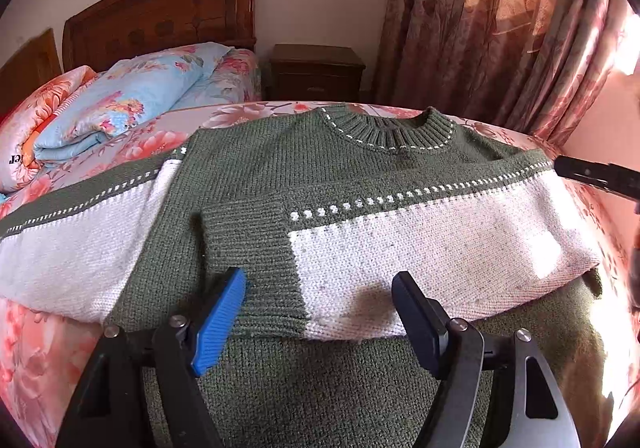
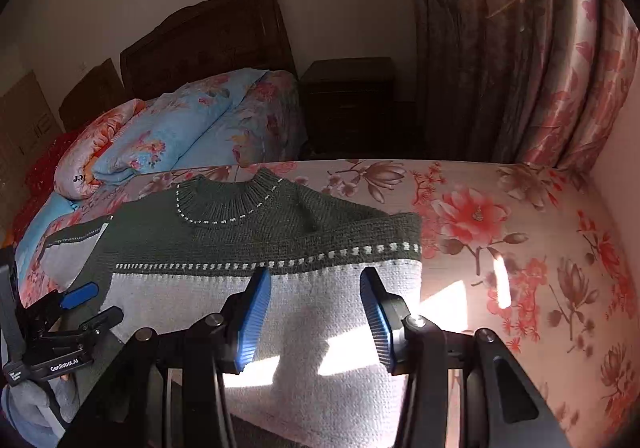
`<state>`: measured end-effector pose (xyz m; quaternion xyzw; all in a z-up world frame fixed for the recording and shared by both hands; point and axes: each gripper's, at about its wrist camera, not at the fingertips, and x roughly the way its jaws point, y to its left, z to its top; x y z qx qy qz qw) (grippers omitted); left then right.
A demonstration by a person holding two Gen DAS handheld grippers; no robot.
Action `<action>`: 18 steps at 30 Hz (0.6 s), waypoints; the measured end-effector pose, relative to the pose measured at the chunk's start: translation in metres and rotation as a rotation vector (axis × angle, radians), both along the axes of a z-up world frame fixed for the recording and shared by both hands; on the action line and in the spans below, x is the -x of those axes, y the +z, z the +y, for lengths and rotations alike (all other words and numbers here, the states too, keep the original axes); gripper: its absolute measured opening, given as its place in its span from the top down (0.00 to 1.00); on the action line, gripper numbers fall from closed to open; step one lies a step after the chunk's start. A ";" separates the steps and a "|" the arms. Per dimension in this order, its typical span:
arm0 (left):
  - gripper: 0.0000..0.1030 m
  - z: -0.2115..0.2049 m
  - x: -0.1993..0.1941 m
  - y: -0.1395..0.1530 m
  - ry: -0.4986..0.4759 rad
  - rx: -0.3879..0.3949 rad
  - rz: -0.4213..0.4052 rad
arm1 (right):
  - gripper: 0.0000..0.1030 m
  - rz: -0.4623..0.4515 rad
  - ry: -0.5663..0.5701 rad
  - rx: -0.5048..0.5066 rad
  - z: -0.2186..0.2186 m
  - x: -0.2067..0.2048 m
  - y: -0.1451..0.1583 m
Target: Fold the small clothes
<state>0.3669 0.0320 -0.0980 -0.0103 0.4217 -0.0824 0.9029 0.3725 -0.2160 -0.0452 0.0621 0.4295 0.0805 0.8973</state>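
Observation:
A green and white knit sweater [image 1: 360, 175] lies front up on the floral bed sheet [image 2: 500, 248], collar towards the far edge. One sleeve [image 1: 420, 256] is folded across the chest, with its green cuff [image 1: 252, 248] near the middle. The other sleeve [image 1: 72, 248] stretches out to the left. My left gripper [image 1: 320, 288] hovers open just above the folded cuff, with nothing between its fingers. My right gripper [image 2: 315, 280] stands open over the white band of the folded sleeve [image 2: 192, 300], holding nothing. The left gripper [image 2: 96, 306] also shows at the left of the right wrist view.
Folded floral quilts [image 1: 120, 95] are piled at the far left by a wooden headboard [image 1: 168, 11]. A dark nightstand [image 1: 316, 71] and a flowered curtain [image 1: 500, 27] stand beyond the bed's far edge. Bare sheet lies to the right of the sweater.

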 end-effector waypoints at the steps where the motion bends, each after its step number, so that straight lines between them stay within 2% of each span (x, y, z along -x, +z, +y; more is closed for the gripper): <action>1: 0.00 -0.002 0.001 0.001 -0.001 -0.005 0.000 | 0.54 0.033 0.005 0.001 0.002 -0.013 -0.008; 3: 0.00 -0.004 0.000 0.001 -0.009 -0.015 0.001 | 0.55 0.112 -0.043 0.087 0.001 -0.032 -0.030; 4: 0.00 -0.006 0.001 0.001 -0.013 -0.019 0.001 | 0.56 0.090 -0.067 0.093 -0.004 -0.033 -0.034; 6: 0.00 -0.006 0.002 0.001 -0.021 -0.016 0.003 | 0.56 0.076 -0.086 0.019 -0.013 -0.031 -0.033; 9: 0.00 -0.006 0.001 0.001 -0.025 -0.005 0.004 | 0.56 0.077 -0.102 0.036 -0.005 -0.017 -0.020; 11: 0.00 -0.006 0.001 0.001 -0.026 0.001 0.003 | 0.56 0.025 -0.046 0.034 0.012 0.002 -0.007; 13: 0.00 -0.006 0.001 0.001 -0.025 0.002 0.002 | 0.56 0.006 0.005 0.078 0.030 0.022 -0.007; 16: 0.00 -0.007 0.001 0.001 -0.026 -0.004 0.003 | 0.56 0.080 0.042 0.175 0.050 0.028 -0.033; 18: 0.00 -0.007 0.002 0.001 -0.027 -0.004 0.003 | 0.54 0.012 0.046 0.202 0.051 0.034 -0.041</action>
